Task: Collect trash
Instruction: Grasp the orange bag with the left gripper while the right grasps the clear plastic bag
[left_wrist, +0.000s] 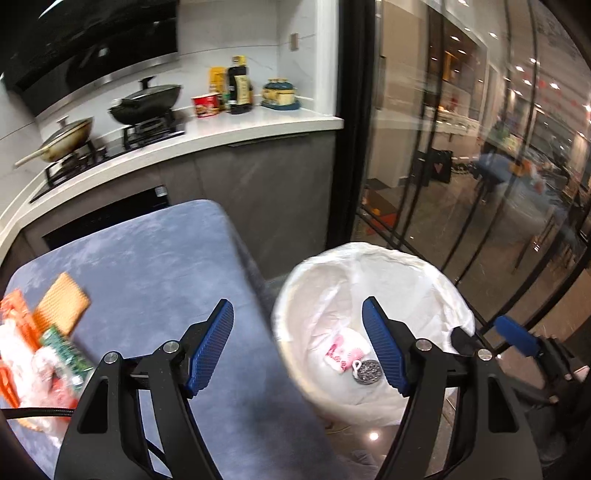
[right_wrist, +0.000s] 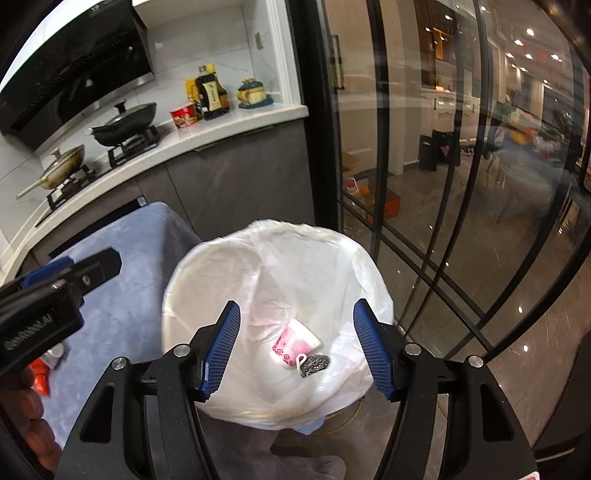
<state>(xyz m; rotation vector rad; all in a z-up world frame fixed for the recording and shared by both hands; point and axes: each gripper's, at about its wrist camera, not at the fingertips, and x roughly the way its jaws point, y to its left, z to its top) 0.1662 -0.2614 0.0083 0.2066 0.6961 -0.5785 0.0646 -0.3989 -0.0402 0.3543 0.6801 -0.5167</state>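
Note:
A round bin lined with a white bag (left_wrist: 295, 280) stands on the floor right of the blue table (left_wrist: 147, 266). A pink-and-white paper cup (left_wrist: 345, 354) and a steel scrubber (left_wrist: 367, 371) lie at its bottom. My left gripper (left_wrist: 297, 306) is open and holds nothing, spanning the table's edge and the bin. Wrappers lie at the table's left: a tan wafer-like piece (left_wrist: 62, 306), a green packet (left_wrist: 66, 350) and crumpled clear plastic (left_wrist: 22, 354). My right gripper (right_wrist: 296, 305) hangs open and bare over the bin (right_wrist: 192, 273), above the cup (right_wrist: 295, 341) and scrubber (right_wrist: 314, 363).
A white kitchen counter (left_wrist: 258, 129) behind the table carries a stove with two pans (left_wrist: 147, 99), bottles and a red noodle cup (left_wrist: 205, 105). Black-framed glass doors (left_wrist: 443, 184) run close along the bin's right side. A hand (right_wrist: 29, 406) shows at the right wrist view's left edge.

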